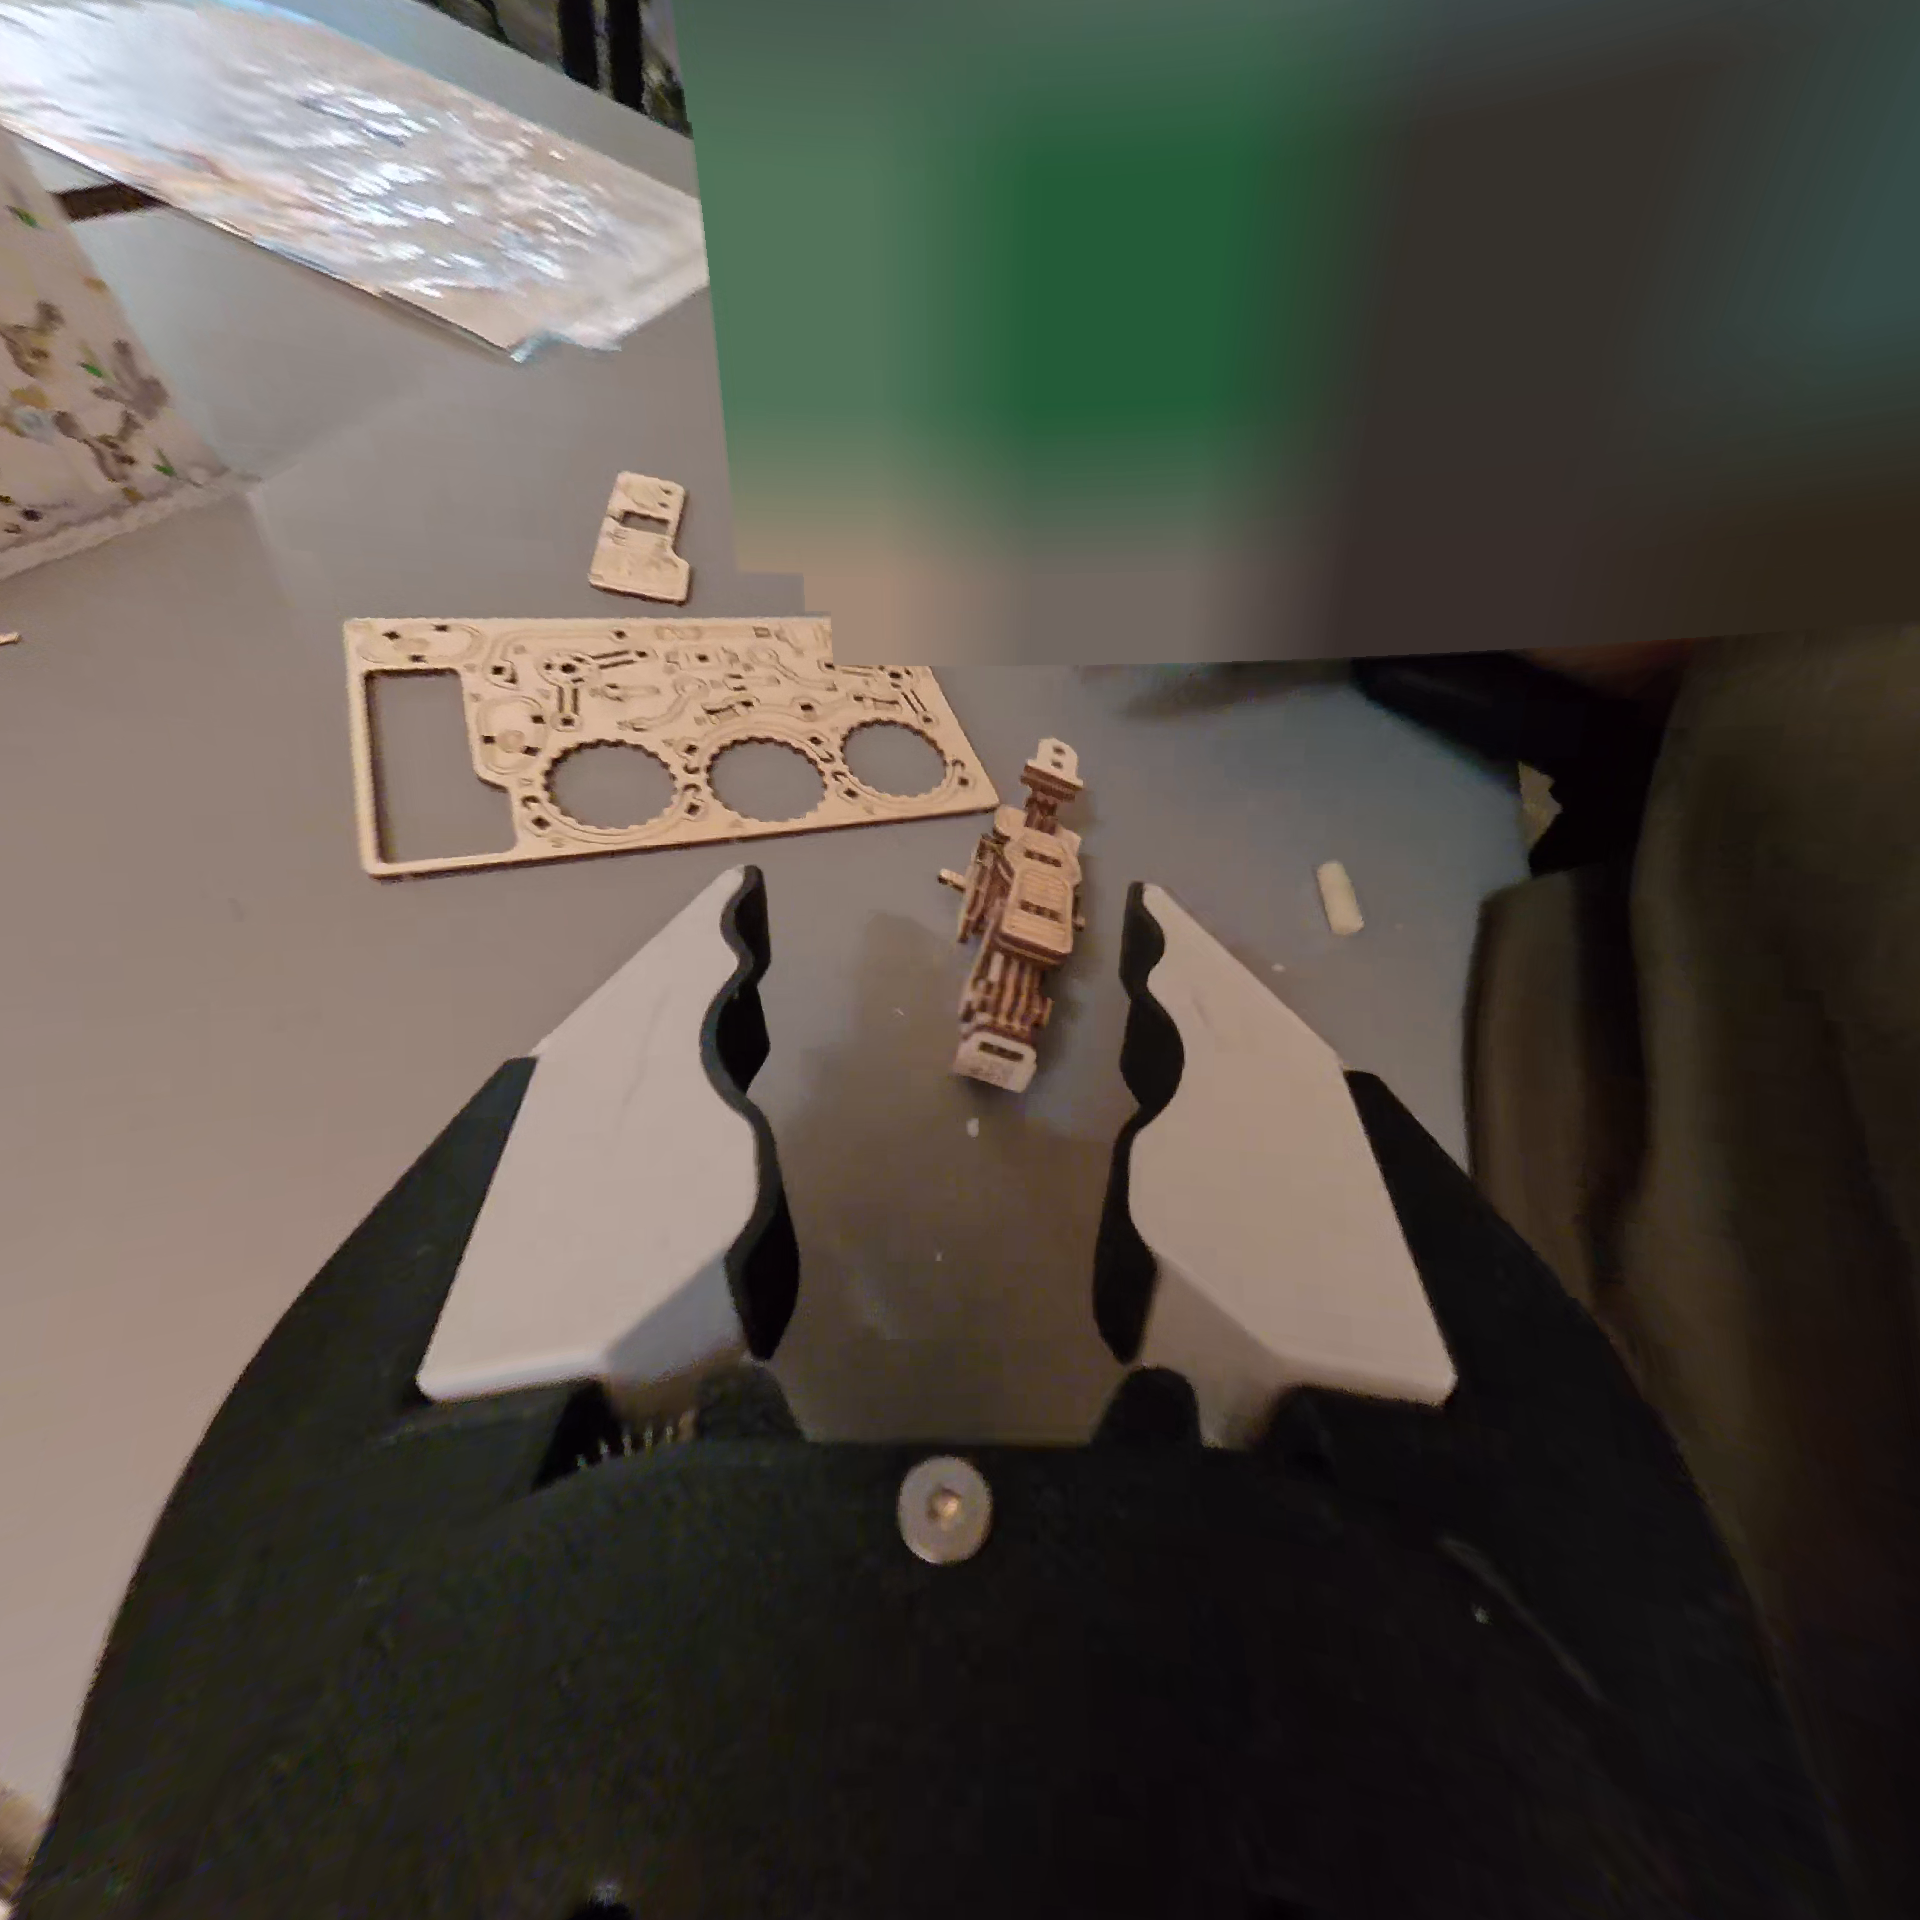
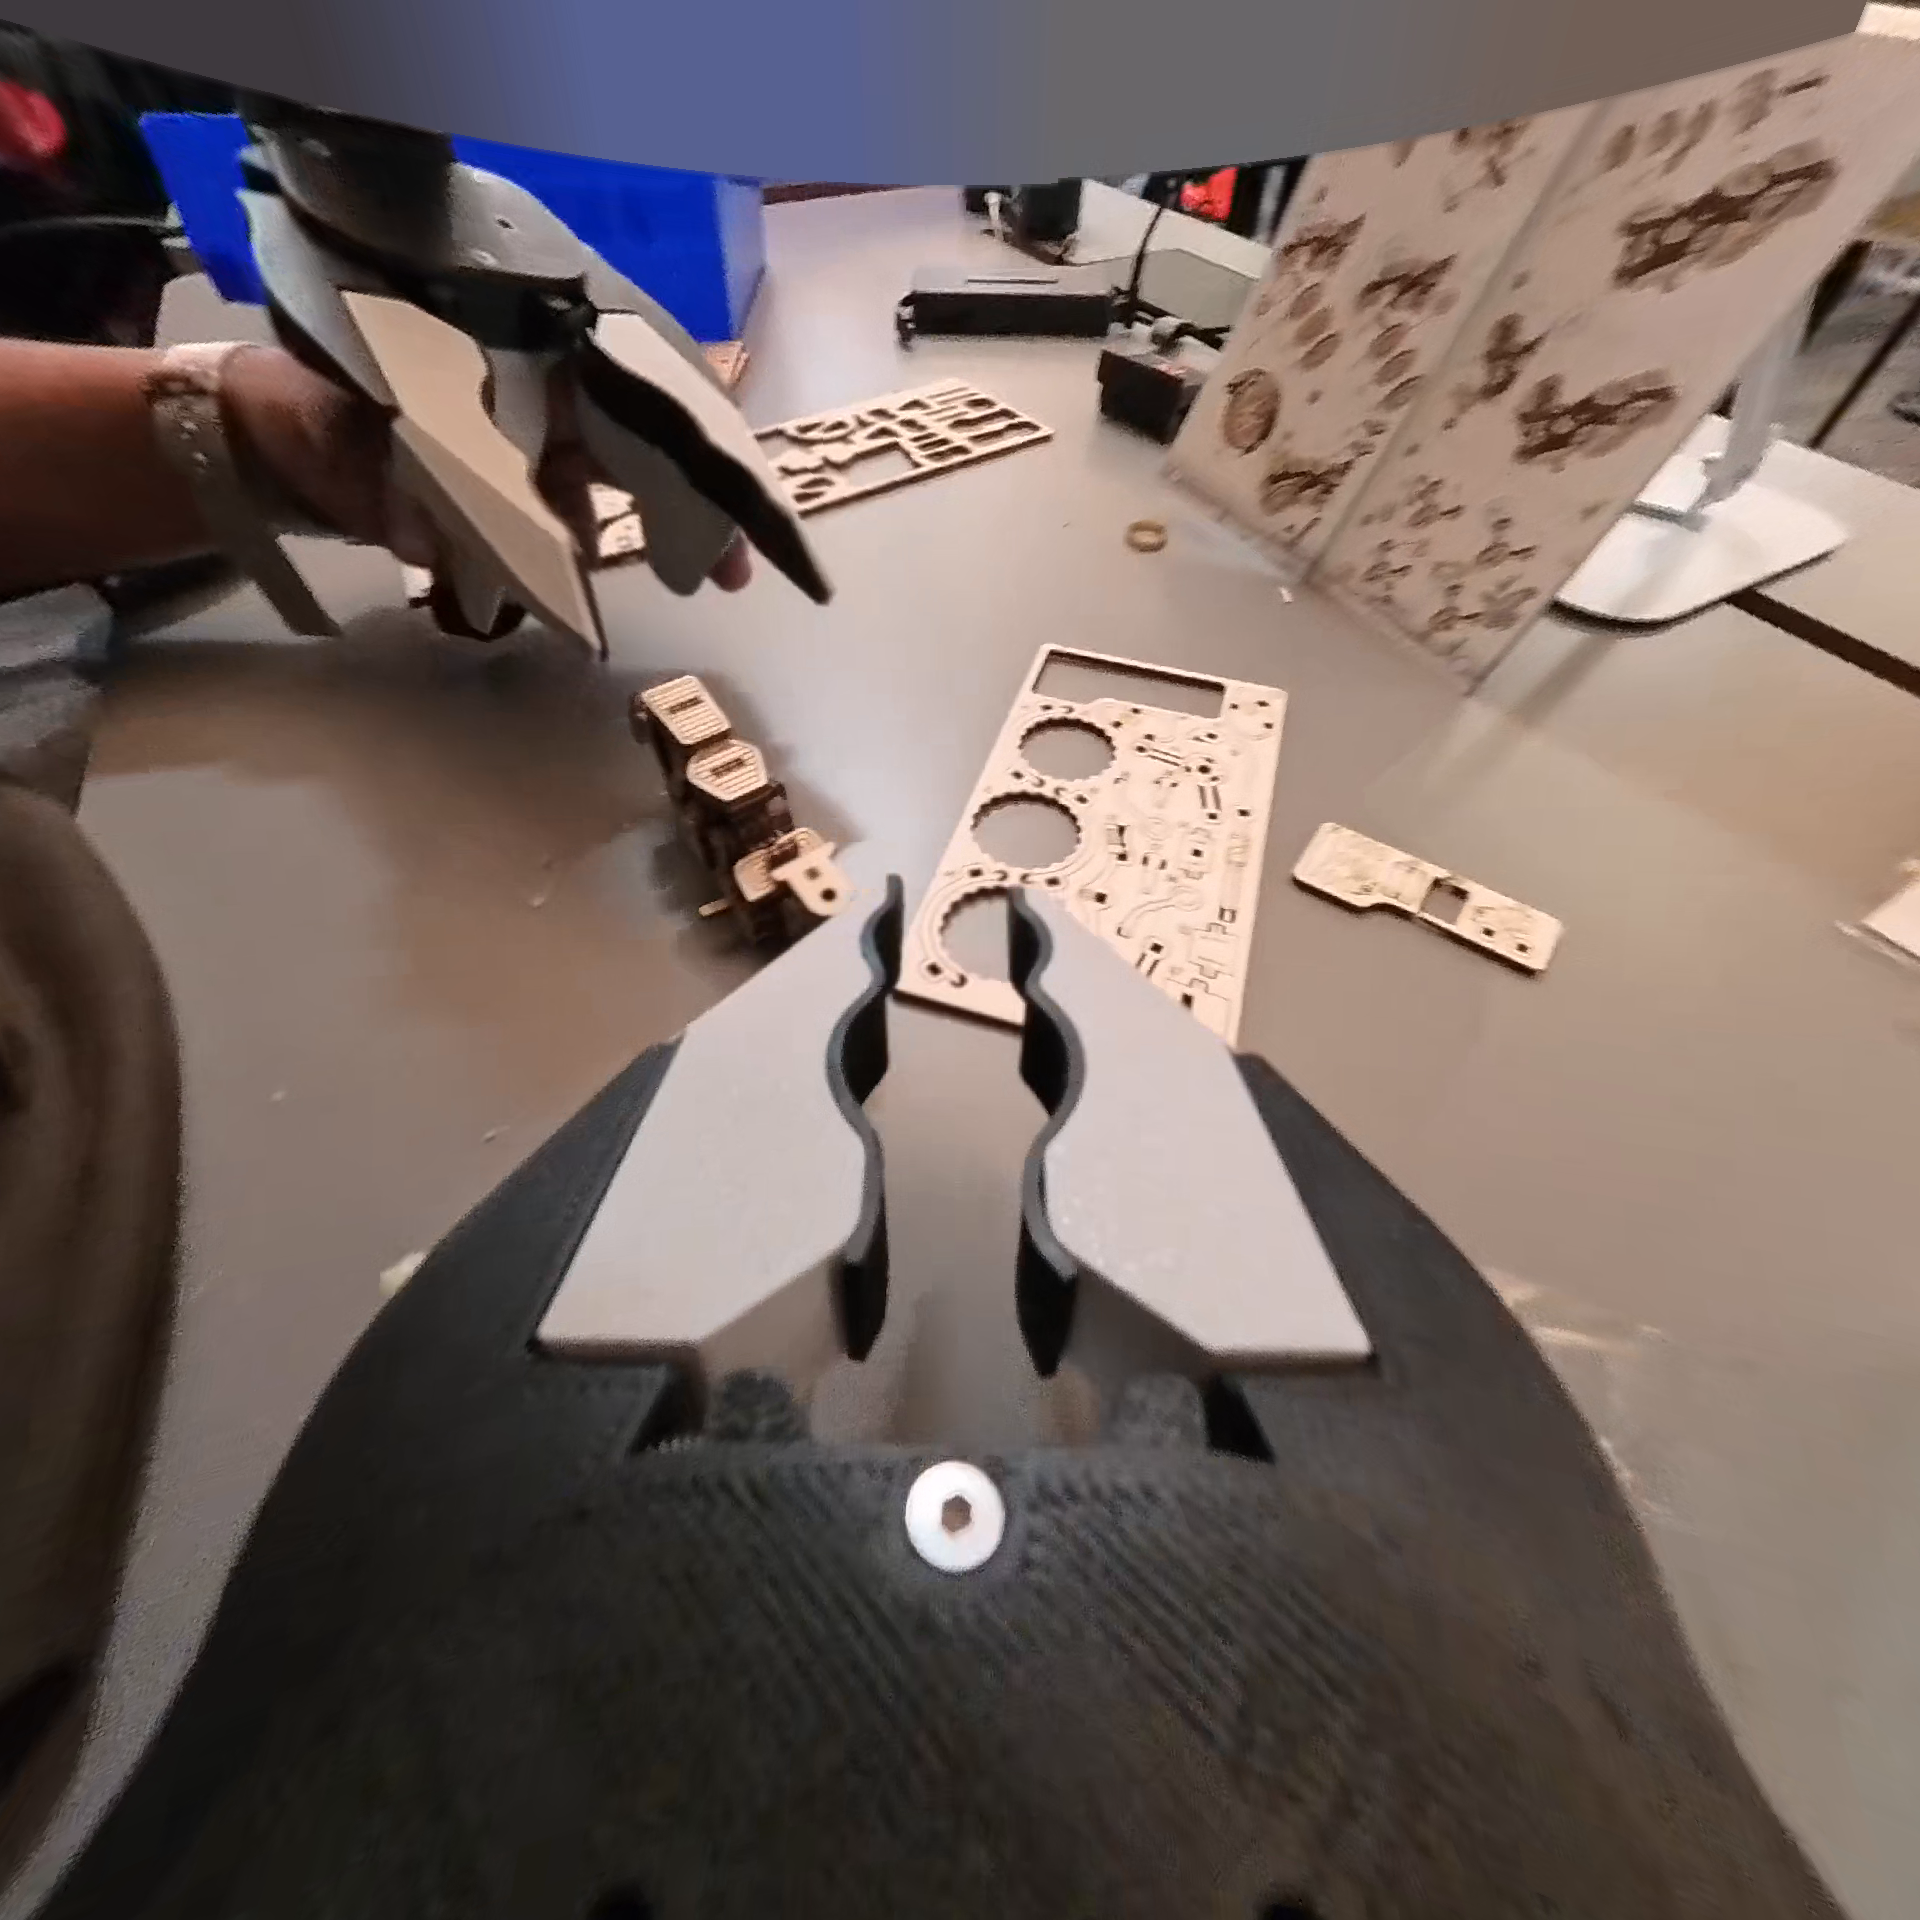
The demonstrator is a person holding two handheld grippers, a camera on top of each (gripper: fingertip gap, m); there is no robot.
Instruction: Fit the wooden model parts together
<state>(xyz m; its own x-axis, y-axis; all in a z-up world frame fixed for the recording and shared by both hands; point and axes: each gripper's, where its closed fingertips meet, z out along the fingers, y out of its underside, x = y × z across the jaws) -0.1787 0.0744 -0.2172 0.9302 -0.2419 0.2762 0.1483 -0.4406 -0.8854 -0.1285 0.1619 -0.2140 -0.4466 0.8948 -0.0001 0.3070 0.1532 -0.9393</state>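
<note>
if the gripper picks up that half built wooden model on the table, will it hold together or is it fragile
The half-built model looks layered from thin laser-cut slats, so a hard squeeze could probably crack or shift them. Small tabs jut out at its end, likely snag points. It lies on its side, long and blocky, so it should slide rather than roll.

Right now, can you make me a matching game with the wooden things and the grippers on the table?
Things:
1. wooden model
2. big wooden sheet
3. small wooden piece
4. left gripper

Clues:
A. flat, with three round toothed holes
B. open, hanging above the model
C. partly built, lying on the grey table
D. lies alone, beyond the big sheet from the model

Pairs: 1-C, 2-A, 3-D, 4-B
</note>
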